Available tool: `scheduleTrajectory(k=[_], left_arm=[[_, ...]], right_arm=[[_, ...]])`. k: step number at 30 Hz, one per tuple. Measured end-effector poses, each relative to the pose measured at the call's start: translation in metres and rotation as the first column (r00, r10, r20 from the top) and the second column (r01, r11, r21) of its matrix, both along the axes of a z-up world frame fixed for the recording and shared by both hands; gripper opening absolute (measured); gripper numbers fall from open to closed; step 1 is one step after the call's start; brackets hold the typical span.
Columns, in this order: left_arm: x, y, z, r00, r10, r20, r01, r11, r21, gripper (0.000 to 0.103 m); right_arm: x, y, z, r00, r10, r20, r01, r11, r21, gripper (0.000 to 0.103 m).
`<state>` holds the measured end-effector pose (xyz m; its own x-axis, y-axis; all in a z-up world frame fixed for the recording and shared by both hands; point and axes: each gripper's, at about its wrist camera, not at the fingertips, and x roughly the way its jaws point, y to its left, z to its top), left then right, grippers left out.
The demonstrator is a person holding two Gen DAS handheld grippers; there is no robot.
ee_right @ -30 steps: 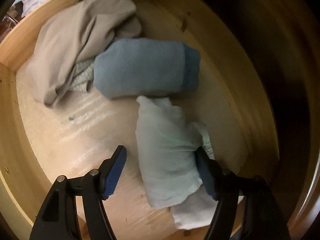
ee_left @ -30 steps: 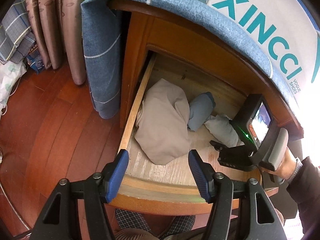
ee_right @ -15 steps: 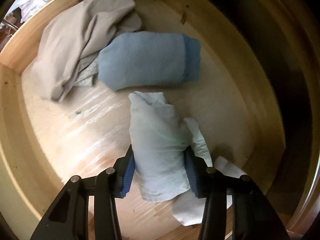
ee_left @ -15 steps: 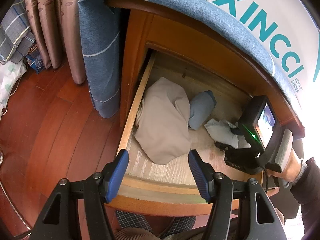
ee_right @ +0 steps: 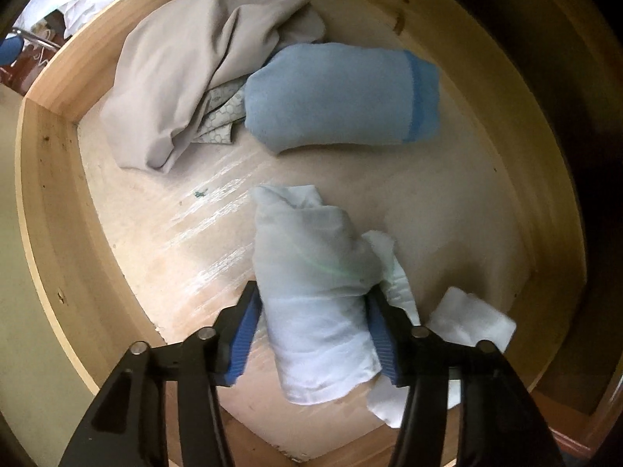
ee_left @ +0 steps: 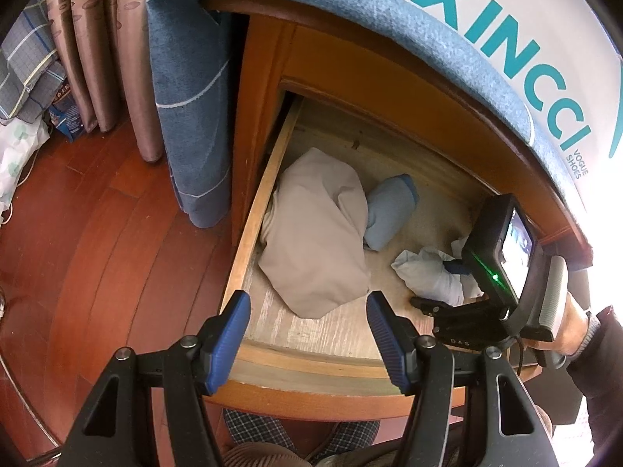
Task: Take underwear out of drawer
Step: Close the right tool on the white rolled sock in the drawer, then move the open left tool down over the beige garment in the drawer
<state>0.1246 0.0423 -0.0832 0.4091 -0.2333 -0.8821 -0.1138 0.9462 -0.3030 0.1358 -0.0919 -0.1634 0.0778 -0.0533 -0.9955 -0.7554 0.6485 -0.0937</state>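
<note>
Drawer [ee_left: 249, 229] stands pulled out below me, beige cloth [ee_left: 315, 233] at its left, blue roll [ee_right: 335, 97] behind. My right gripper [ee_right: 313, 334] points down into it, jaws opening though the pads still press the white rolled underwear [ee_right: 315, 272] on the drawer floor. My left gripper [ee_left: 307, 340] hovers at the front edge, fingers wide, holding nothing.
</note>
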Motion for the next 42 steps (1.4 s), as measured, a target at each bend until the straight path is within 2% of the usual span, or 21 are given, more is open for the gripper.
scheduleTrajectory(k=[2, 4, 7, 14, 20, 23, 28, 31, 34, 36, 38, 42], left_arm=[[0.0, -0.001, 0.0, 1.0, -0.004, -0.001, 0.004, 1.0, 0.005, 0.064], [0.001, -0.002, -0.001, 1.0, -0.007, -0.006, 0.007, 1.0, 0.012, 0.064], [0.002, -0.001, -0.003, 1.0, -0.008, -0.016, 0.008, 1.0, 0.004, 0.064], [0.004, -0.006, -0.004, 0.999, -0.033, -0.035, 0.033, 0.999, 0.012, 0.064], [0.006, -0.012, -0.006, 0.997, -0.065, -0.052, 0.067, 0.997, 0.033, 0.064], [0.006, -0.015, -0.006, 0.995, -0.081, -0.057, 0.083, 0.996, 0.042, 0.064], [0.006, -0.018, -0.005, 0.994, -0.095, -0.046, 0.097, 0.994, 0.057, 0.064], [0.003, -0.02, 0.001, 0.996, -0.092, -0.013, 0.093, 0.992, 0.083, 0.064], [0.004, -0.024, 0.003, 0.994, -0.106, -0.014, 0.106, 0.988, 0.107, 0.064], [0.008, -0.029, 0.003, 0.99, -0.139, -0.015, 0.14, 0.983, 0.117, 0.064], [0.013, -0.036, 0.005, 0.984, -0.178, -0.017, 0.179, 0.973, 0.147, 0.064], [0.031, -0.05, -0.006, 0.958, -0.272, -0.086, 0.284, 0.942, 0.178, 0.064]], right_arm=[[0.0, 0.004, 0.0, 1.0, 0.005, 0.01, -0.005, 1.0, -0.009, 0.053], [-0.002, 0.006, -0.002, 1.0, 0.003, 0.029, -0.002, 0.999, -0.033, 0.043], [-0.003, 0.01, 0.0, 1.0, -0.011, 0.023, 0.012, 0.999, -0.05, 0.038], [-0.013, 0.003, 0.014, 0.999, -0.042, -0.002, 0.042, 0.997, -0.063, 0.034], [-0.034, -0.006, 0.042, 0.991, -0.133, -0.007, 0.133, 0.991, 0.01, 0.034], [-0.037, -0.02, 0.058, 0.968, -0.249, -0.019, 0.25, 0.966, 0.067, 0.034], [-0.052, -0.047, 0.064, 0.889, -0.453, -0.062, 0.457, 0.881, 0.125, 0.034], [-0.06, -0.058, 0.066, 0.849, -0.523, -0.068, 0.527, 0.838, 0.141, 0.034], [-0.069, -0.065, 0.073, 0.821, -0.567, -0.069, 0.57, 0.806, 0.162, 0.034], [-0.074, -0.066, 0.072, 0.808, -0.584, -0.071, 0.587, 0.79, 0.178, 0.034], [-0.067, -0.069, 0.084, 0.803, -0.592, -0.071, 0.593, 0.783, 0.188, 0.034], [-0.063, -0.071, 0.084, 0.78, -0.621, -0.073, 0.622, 0.758, 0.197, 0.034]])
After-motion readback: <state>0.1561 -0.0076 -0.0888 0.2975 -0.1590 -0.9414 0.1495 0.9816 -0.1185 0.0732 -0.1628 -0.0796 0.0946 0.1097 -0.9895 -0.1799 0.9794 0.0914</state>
